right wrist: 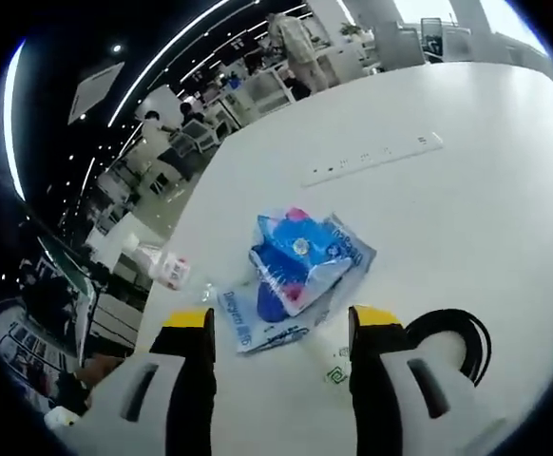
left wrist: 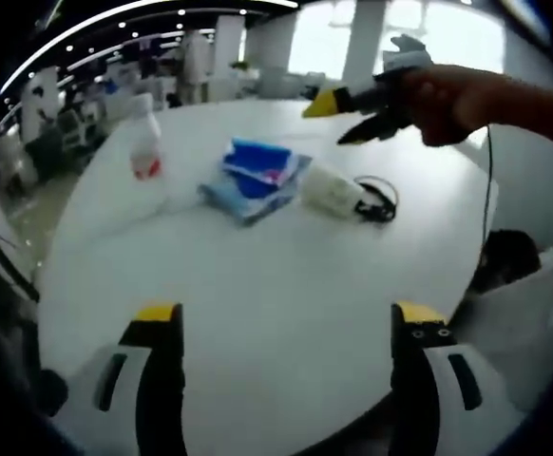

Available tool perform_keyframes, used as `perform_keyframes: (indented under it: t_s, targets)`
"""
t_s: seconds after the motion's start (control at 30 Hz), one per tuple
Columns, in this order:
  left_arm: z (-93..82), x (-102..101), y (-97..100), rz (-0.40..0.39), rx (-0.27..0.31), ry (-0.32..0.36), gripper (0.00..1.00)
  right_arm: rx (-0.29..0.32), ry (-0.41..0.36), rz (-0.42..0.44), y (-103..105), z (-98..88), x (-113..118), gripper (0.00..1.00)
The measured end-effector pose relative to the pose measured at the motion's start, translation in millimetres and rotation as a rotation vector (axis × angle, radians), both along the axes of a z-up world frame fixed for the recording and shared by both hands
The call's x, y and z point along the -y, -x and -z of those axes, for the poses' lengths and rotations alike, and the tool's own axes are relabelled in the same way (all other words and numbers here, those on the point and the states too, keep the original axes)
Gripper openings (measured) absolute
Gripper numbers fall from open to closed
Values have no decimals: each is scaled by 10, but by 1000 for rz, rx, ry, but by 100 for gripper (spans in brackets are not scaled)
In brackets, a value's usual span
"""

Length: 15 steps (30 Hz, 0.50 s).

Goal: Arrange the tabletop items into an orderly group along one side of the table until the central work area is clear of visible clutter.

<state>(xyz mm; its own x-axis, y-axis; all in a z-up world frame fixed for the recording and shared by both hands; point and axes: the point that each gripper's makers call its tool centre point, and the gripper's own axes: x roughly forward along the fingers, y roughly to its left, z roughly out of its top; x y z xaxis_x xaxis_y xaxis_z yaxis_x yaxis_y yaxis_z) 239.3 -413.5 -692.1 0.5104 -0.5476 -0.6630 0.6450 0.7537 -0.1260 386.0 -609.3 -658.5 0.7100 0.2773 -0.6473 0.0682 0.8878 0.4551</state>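
Hovering over the white table [left wrist: 286, 313] with the left gripper [left wrist: 286, 328] gaping and empty. Hanging the right gripper [right wrist: 281, 328], jaws parted and holding nothing, just above the blue packets [right wrist: 300, 261] stacked mid-table beside a white adapter [left wrist: 332, 188] and black cable [right wrist: 452, 337]. Handling probably light, soft and slippery in film wrap, so pinching across the stack's edge; bottle [left wrist: 144, 147] standing apart.

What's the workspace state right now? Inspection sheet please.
Surface: round white table, bare in front of the left gripper.
Job's things: clear plastic bottle with red label upright near the far left edge; blue plastic packets stacked mid-table; white cylindrical item lying beside the packets.
Clutter: long white power strip set in the table.
Grippers: left gripper open, holding nothing, above the near table; right gripper open above the packets, the white item between its jaws.
Cables: coiled black cable by the white item.
Surroundings: open office with desks, ceiling light strips, bright windows.
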Motion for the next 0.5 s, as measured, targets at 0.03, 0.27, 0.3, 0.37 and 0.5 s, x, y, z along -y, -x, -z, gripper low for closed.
perform_keyframes:
  t_s: [0.03,0.27,0.3,0.37,0.5]
  targets:
    - [-3,-1,-1,1,1,-2,87,-3,0,2,-16,15,7,56]
    - [30,22,48,26,-4,-17,87,-24,46,-11,-248,193,31,56]
    - [34,27,53,31,-2,-20,87,-30,52,-18,-285,226,21,56]
    - [38,26,58,39,2,-29,87,-38,67,-30,-325,272,1,56]
    - [31,15,54,44,10,-38,87,-49,96,-56,-381,376,-69,56]
